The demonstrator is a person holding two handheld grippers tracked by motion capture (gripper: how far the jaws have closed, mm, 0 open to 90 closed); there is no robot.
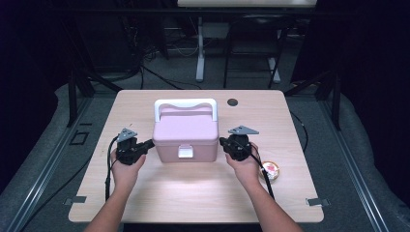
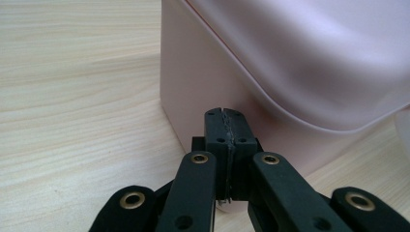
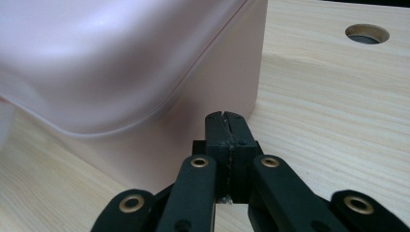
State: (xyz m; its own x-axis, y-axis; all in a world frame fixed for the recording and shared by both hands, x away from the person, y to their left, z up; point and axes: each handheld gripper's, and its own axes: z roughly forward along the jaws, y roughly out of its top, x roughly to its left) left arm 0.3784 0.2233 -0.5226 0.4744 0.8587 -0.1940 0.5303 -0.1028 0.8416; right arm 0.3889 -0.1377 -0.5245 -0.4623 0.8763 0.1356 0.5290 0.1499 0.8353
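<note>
Here the bench (image 1: pixel 145 193) carries a pink box (image 1: pixel 185 140) at its middle; left claw (image 1: pixel 149 143) and right claw (image 1: pixel 223 141), each closed on nothing, flank its sides. Likely next: press inward evenly and shift it.

The box (image 1: pixel 185 133) sits mid-tabletop (image 1: pixel 145 193), left tool (image 1: pixel 151 143) at its left side, right tool (image 1: pixel 223 142) at its right, perhaps touching; a small tin (image 1: pixel 270 171) lies near right.
</note>
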